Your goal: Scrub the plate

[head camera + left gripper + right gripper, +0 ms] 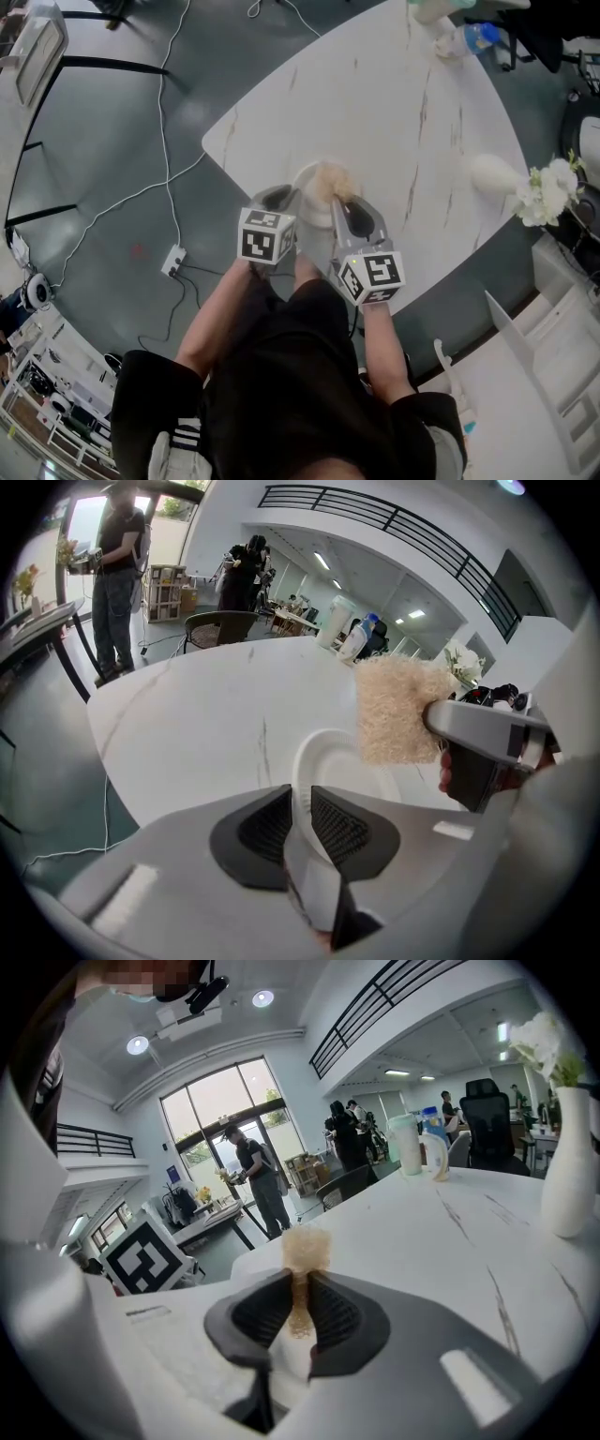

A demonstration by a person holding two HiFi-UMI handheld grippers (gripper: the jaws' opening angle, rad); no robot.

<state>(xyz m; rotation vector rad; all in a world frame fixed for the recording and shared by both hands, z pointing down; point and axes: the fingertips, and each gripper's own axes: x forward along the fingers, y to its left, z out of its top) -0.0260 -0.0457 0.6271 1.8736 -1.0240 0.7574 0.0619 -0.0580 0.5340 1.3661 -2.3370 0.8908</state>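
On cube faces only: each hand-held gripper carries a marker cube (266,234) with black-and-white square codes, the only print I can read. The white plate (328,761) sits by the near edge of the marbled worktop (375,94). My left hand-held gripper (302,803) is pinched nearly closed on the plate's near rim, and the dish runs away from the jaws to the far right. My right hand-held gripper (300,1297) is clamped tight on a tan sponge (307,1251), which sticks out past the pads. From the head view the sponge is over the plate's middle, just right of the left jaws; contact with the plate unclear. A white vase (497,173) lies far right on the worktop.
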